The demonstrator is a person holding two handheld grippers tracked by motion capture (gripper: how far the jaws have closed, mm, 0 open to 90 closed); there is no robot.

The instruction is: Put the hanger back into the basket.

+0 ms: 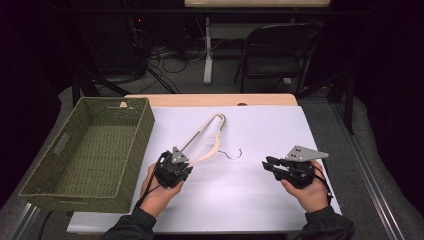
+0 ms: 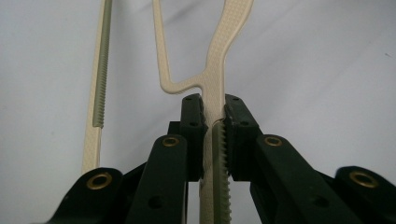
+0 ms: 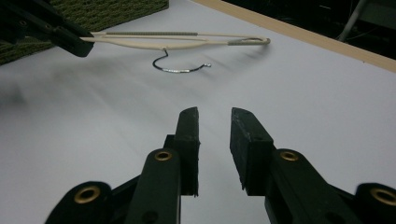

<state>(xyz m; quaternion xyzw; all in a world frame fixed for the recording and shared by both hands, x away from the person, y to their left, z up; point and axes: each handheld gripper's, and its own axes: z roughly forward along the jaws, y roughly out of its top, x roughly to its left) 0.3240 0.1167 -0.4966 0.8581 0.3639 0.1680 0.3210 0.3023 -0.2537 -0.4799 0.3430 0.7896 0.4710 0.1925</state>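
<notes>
We grip one end of a cream hanger [image 1: 204, 137] in our left gripper [image 1: 181, 167], jaws clamped on its arm, the rest reaching toward the table's [image 1: 280, 135] far edge, its wire hook [image 1: 234, 154] over mid-table. Our right gripper [image 1: 269, 165] hovers empty near the right edge, jaws parted. A green basket [image 1: 131, 150] sits at the left edge; a folding chair [image 1: 272, 52] and cables [image 1: 170, 57] stand in the dark room beyond.

Black grippers [image 1: 176, 167] (brass rivets), grey three-cornered plates, dark sleeves [image 1: 131, 225].
</notes>
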